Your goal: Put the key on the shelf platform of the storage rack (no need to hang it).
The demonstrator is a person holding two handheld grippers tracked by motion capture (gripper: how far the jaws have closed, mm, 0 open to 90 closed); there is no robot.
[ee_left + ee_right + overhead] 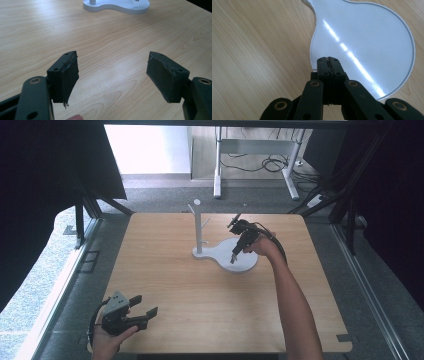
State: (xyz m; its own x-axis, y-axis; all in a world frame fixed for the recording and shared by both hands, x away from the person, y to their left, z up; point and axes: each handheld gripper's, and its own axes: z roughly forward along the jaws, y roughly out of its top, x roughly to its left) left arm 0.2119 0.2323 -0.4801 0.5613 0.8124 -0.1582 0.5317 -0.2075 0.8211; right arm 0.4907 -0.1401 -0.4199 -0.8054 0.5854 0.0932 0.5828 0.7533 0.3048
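Observation:
A white stand (199, 225) with short pegs rises from a white base (222, 256) shaped like a round dish near the middle of the wooden table (175, 285). My right gripper (233, 259) hangs over the round part of that base (367, 37), pointing down at it, jaws pressed together with nothing between them (328, 59). My left gripper (145, 306) rests at the table's front left corner, held by a hand, jaws spread wide and empty (112, 75). The base's edge (117, 6) lies far ahead in the left gripper view.
Beyond the table's far edge stands the white frame of a desk (255, 150) with cables on the floor. Dark curtains (45, 170) hang at both sides. Bare wood (112, 37) stretches between the left gripper and the base.

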